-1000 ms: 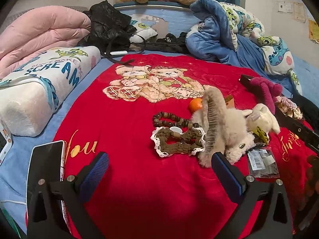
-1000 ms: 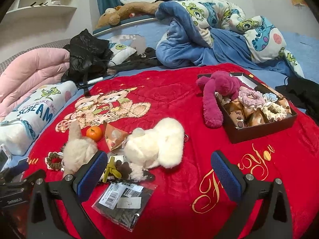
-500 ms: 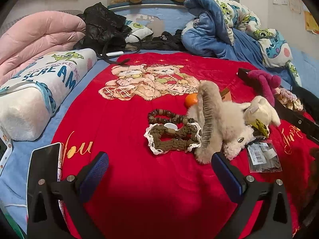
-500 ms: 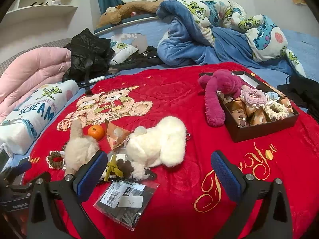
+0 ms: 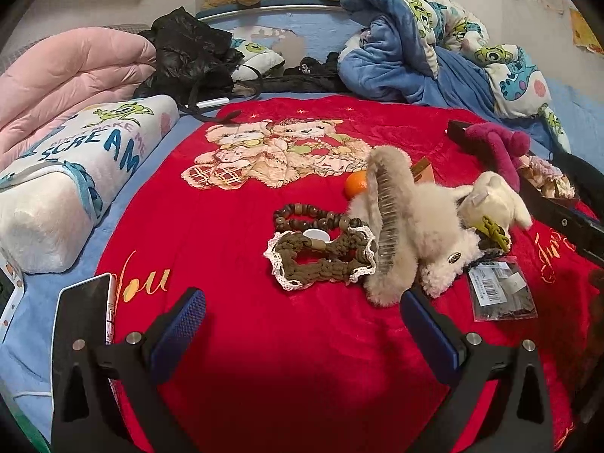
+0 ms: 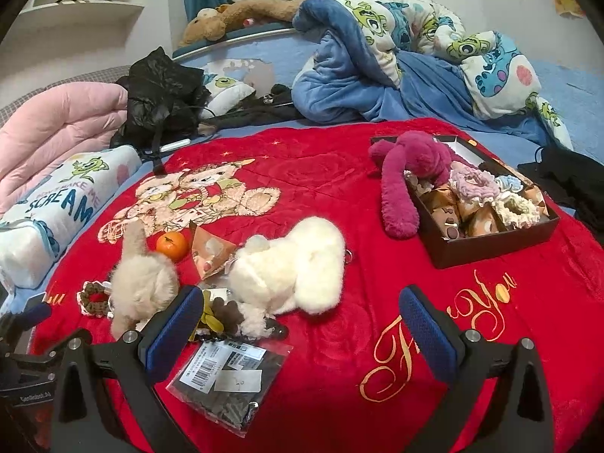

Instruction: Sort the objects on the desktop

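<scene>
Small objects lie on a red blanket (image 5: 241, 204). In the left wrist view: a brown crocheted scrunchie with white lace (image 5: 321, 260), a brown bead bracelet (image 5: 309, 217), a beige furry hair claw (image 5: 392, 226), an orange (image 5: 356, 183), a cream plush (image 5: 490, 200), a clear packet (image 5: 500, 294). My left gripper (image 5: 302, 324) is open and empty, just short of the scrunchie. In the right wrist view: the cream plush (image 6: 298, 264), the furry claw (image 6: 141, 283), the orange (image 6: 172, 246), the packet (image 6: 230, 381), a dark box (image 6: 490, 243) with scrunchies and a magenta plush (image 6: 406, 177). My right gripper (image 6: 302, 324) is open and empty.
A phone (image 5: 81, 324) lies at the blanket's left edge. A white "SCREAM" pillow (image 5: 71, 173), a pink quilt (image 5: 68, 79) and a black jacket (image 5: 185, 53) are on the left. A blue blanket heap (image 6: 407, 64) lies behind. The left gripper shows at the right view's left edge (image 6: 22, 324).
The left gripper has moved forward and a little right toward the scrunchie and bracelet, which now look larger. The right gripper has shifted only slightly. Both stay open.
</scene>
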Demonstrator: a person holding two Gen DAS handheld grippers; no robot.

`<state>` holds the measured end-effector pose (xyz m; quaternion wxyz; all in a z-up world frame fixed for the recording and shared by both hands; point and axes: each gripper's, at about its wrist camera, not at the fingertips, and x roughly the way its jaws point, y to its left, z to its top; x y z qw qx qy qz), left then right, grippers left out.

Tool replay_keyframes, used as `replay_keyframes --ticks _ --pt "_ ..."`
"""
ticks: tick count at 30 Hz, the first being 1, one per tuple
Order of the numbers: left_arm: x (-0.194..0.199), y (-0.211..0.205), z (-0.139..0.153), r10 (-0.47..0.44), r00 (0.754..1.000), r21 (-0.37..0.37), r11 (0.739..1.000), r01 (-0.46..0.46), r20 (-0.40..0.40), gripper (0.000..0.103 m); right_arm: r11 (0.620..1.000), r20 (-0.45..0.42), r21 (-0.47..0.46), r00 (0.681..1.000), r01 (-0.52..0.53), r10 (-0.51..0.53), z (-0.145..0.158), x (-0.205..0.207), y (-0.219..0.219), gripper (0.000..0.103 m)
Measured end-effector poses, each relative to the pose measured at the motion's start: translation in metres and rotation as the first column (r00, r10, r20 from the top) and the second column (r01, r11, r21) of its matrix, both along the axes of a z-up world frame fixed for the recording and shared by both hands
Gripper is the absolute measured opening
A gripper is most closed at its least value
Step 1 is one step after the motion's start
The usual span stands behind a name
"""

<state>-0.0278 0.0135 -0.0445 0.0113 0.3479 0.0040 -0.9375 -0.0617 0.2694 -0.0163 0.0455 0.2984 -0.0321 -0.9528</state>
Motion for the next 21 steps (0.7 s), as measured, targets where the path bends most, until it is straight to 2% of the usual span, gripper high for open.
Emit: replay_keyframes --ticks 6,15,21 --pt "-0.003 -0.001 -0.002 0.0 1.0 0.024 1.0 0.0 0.012 0.103 1.0 0.008 -0.002 1.0 -0.004 0.004 -0.002 -0.001 -0.001 0.103" --pt "-0.013 0.003 -0.008 -0.005 0.999 0.012 1.0 0.005 0.04 0.103 1.0 0.024 -0.018 1.0 0.002 -0.002 -0.005 -0.006 0.004 0.103" --pt "-0.019 0.002 -0.01 -0.004 0.999 0.02 1.0 0.003 0.049 0.103 0.997 0.018 0.08 1.0 -0.022 0.021 -0.007 -0.005 -0.001 0.103"
